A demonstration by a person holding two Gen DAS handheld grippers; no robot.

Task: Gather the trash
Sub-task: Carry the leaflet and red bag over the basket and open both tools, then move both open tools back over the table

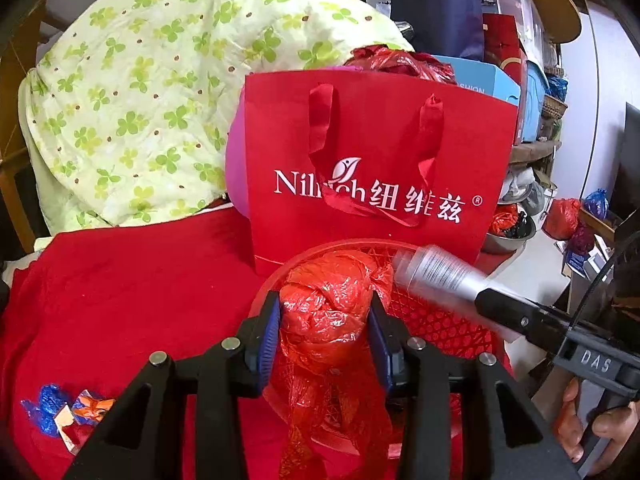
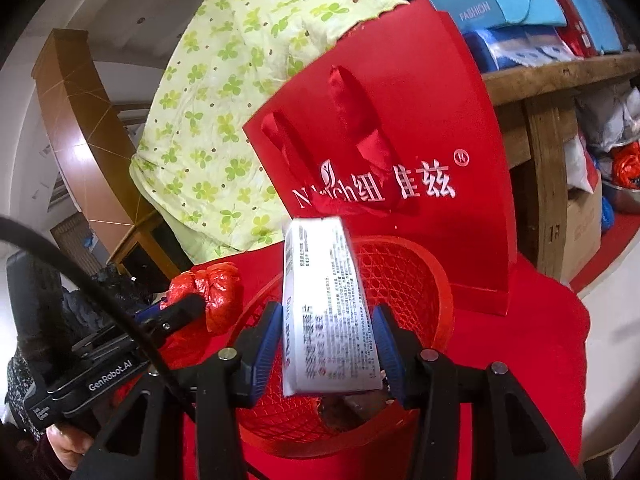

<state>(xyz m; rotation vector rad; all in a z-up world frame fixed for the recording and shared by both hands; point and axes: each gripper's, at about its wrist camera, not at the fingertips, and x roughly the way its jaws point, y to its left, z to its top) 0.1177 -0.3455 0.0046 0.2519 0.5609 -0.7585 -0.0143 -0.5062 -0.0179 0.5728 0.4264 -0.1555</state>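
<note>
Left tongs (image 1: 324, 320) clamp crumpled red plastic bag (image 1: 328, 304); right tongs (image 2: 326, 336) grip white tube (image 2: 324, 304); both above red basket (image 2: 420, 280).

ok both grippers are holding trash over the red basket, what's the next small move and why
Probably open the left gripper first: its crumpled red plastic bag already hangs above the red mesh basket, so it should drop in. The right gripper with the white tube can follow.
</note>
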